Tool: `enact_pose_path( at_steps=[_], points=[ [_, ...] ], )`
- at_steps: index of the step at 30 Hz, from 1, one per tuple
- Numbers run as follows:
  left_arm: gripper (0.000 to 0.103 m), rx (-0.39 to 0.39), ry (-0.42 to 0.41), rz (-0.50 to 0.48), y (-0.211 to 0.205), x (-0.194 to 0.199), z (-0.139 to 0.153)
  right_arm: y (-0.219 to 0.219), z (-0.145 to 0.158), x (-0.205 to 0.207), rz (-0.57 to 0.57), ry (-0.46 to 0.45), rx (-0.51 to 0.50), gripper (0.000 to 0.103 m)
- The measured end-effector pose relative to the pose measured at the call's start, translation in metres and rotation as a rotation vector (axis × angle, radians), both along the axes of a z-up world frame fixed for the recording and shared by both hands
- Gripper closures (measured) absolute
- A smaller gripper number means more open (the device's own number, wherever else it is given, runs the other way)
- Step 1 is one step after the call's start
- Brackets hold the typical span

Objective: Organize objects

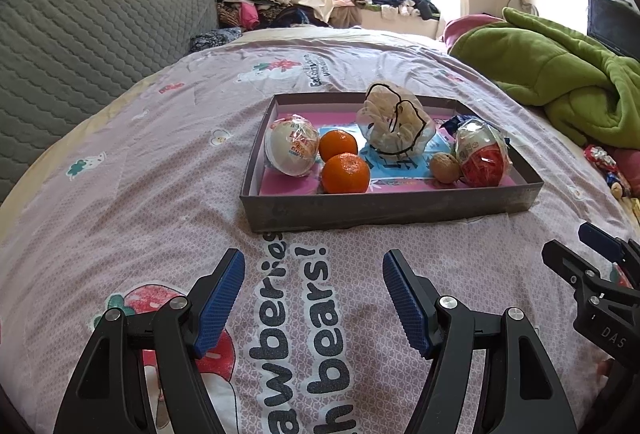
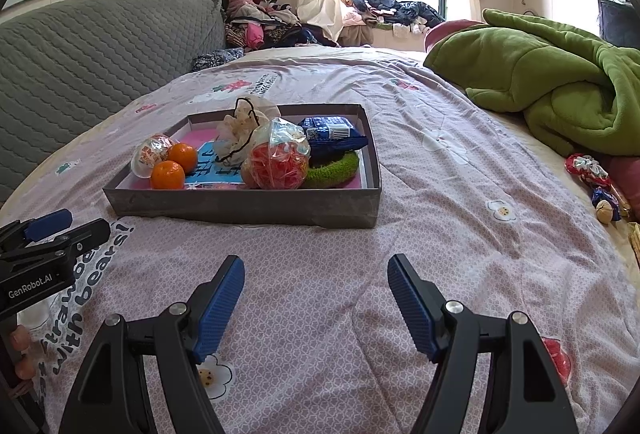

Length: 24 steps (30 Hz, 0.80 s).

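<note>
Grey cardboard tray (image 1: 384, 209) sits on the bedspread (image 1: 120, 193) ahead of your left gripper (image 1: 314, 298), slightly right of centre; the jaws stand wide apart, empty. Two oranges (image 1: 345, 173) lie inside the tray. In the right wrist view, your right gripper (image 2: 316, 300) is also spread and empty, tray (image 2: 248, 207) ahead-left.

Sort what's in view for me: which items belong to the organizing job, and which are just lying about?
Job:
shallow box
two oranges
white wrapped ball
red wrapped ball
walnut
blue packet
green ring
loose sweets by the bed's edge

Lying about:
green blanket
clothes pile
grey headboard
</note>
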<state>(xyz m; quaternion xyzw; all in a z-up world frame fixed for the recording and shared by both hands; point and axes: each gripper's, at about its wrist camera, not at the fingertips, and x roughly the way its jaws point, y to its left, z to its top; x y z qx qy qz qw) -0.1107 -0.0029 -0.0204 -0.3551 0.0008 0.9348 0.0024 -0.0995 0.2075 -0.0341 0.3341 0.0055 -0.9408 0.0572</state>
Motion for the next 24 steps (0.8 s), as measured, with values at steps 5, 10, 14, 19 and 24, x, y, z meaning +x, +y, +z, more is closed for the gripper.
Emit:
enact_pose_path(
  at_steps=[5, 10, 14, 19, 24],
  points=[
    [0.03, -0.005, -0.001, 0.003, -0.0002, -0.0015, -0.0019, -0.0001, -0.0005, -0.0007, 0.005, -0.005, 0.002, 0.03],
    [0.03, -0.001, -0.007, 0.003, -0.0006, -0.0032, -0.004, 0.0003, -0.0014, 0.0005, 0.001, -0.006, 0.004, 0.03],
    [0.03, -0.001, -0.01, 0.004, -0.0007, -0.0042, -0.0053, -0.0002, -0.002, 0.0004, 0.005, -0.009, 0.004, 0.03],
    [0.03, 0.003, -0.016, 0.002, -0.001, -0.005, -0.0063, -0.0003, -0.0027, -0.0001, 0.004, -0.013, 0.006, 0.03],
    [0.03, 0.003, -0.013, -0.002, -0.0009, -0.0046, -0.0065, -0.0006, -0.0042, -0.0013, 0.005, -0.024, 0.005, 0.03]
  ],
)
